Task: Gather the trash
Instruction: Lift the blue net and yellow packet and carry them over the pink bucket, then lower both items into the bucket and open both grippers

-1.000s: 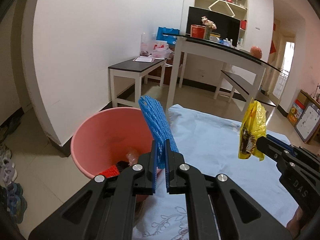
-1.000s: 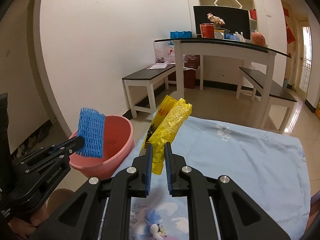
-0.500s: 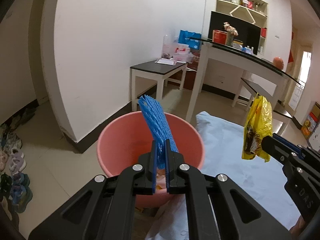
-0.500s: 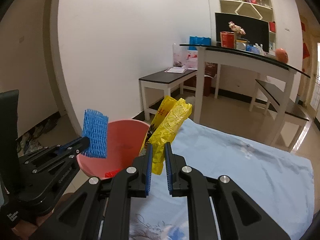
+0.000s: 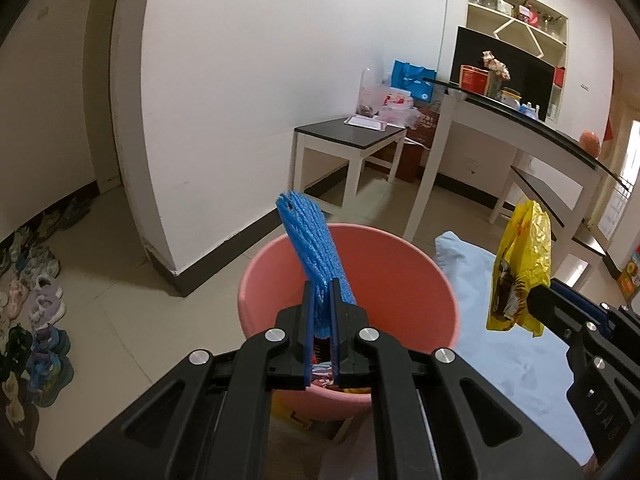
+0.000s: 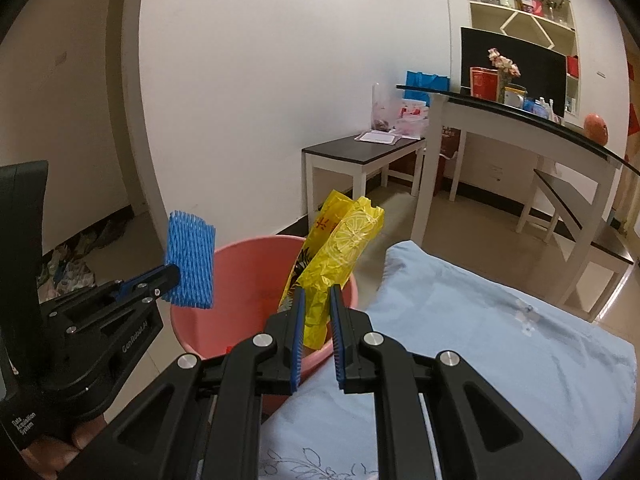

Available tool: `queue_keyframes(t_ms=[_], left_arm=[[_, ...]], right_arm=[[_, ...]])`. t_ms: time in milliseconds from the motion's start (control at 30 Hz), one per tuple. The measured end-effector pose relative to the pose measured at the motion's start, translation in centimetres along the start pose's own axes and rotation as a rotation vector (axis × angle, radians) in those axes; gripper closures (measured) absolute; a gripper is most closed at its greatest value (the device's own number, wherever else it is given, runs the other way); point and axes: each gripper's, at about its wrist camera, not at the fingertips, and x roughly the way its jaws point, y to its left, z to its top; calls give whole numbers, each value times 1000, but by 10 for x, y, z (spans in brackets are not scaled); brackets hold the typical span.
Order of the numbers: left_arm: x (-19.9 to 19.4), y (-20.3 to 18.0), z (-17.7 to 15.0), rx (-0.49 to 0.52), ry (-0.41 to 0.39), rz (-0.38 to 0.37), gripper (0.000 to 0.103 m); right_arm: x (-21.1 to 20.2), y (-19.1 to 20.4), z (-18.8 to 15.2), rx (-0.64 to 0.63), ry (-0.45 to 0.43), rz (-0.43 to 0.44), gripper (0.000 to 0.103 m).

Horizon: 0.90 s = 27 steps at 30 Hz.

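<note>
Left claw is clamped on a blue foam fruit net; the net's lower end is pinched between the blue pads and the rest stands up, leaning slightly left. In the left wrist view the net sits over the mouth of a pink plastic bucket. The bucket stands on the tiled floor, just beside the edge of a light blue sheet. Some red and yellow scraps are visible at the bucket's bottom, partly hidden by the claw.

Right claw is clamped on a crumpled yellow snack wrapper with a lemon print. Its pads stand a little apart, with the wrapper's lower part filling the gap between them. In the right wrist view the wrapper is at the near right rim of the bucket, over the boundary between the bucket and the sheet. Whether it is fully over the opening, I cannot tell.

The two claws are side by side, the left one nearer the bucket's middle. Part of a hand is visible under the left gripper body.

Background: a low dark-topped white counter against the wall with papers and bags on it, and a taller white counter carrying boxes and flowers. Shoes lie along the left wall.
</note>
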Motion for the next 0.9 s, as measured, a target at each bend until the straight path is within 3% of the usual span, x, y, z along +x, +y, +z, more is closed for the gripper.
queue_keyframes(t_ms=[900], left_arm=[[20,16,6,-42,15,52,97]], right_arm=[[34,23,8,-65,28,22,91]])
